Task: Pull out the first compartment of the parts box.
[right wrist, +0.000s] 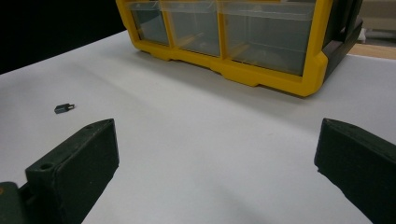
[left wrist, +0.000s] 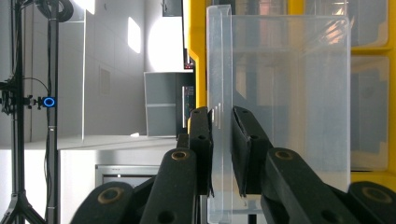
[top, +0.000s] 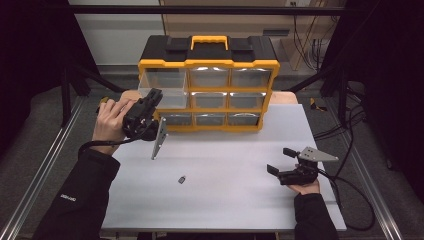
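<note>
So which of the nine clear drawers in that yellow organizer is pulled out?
The top-left drawer: it juts out toward the person, with the left gripper closed on its front wall, while the other eight sit flush.

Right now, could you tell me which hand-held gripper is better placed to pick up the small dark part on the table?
Right: the right hand-held gripper is open and free, while the left hand-held gripper grips the clear drawer.

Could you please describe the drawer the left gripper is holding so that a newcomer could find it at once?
Look at the yellow and black cabinet at the back of the table, with its three-by-three grid of clear drawers. The drawer is at the top left, where the left gripper grips its front. It alone is pulled out; the others sit flush.
</note>
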`<state>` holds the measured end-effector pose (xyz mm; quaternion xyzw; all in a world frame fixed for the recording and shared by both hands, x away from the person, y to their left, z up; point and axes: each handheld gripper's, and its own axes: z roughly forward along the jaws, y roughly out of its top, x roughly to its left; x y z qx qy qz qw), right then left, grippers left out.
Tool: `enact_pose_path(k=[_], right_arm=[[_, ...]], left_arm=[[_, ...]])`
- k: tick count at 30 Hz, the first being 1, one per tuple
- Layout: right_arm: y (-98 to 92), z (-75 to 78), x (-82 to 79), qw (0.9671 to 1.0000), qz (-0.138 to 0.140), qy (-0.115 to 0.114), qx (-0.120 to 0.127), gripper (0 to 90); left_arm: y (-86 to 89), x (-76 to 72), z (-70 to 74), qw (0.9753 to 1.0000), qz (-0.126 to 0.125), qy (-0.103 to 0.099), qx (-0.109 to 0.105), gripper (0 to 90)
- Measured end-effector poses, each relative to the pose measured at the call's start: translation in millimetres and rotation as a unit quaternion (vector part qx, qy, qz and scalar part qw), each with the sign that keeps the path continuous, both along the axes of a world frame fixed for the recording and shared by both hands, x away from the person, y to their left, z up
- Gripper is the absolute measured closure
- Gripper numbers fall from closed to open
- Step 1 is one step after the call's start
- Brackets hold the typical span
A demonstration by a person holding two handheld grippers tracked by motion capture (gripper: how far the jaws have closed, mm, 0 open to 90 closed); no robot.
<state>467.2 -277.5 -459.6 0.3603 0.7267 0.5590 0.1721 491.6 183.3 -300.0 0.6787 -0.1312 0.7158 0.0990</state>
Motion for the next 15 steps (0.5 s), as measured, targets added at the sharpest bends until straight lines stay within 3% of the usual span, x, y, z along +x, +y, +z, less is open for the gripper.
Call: enact_pose_path(k=[15], right_arm=[[0.1,-0.1,0.0,1.0,0.0,0.001,0.0,0.3]], left_arm=[[-1.6,-1.1,0.0,1.0,0.006,0.005,-0.003,78.0]])
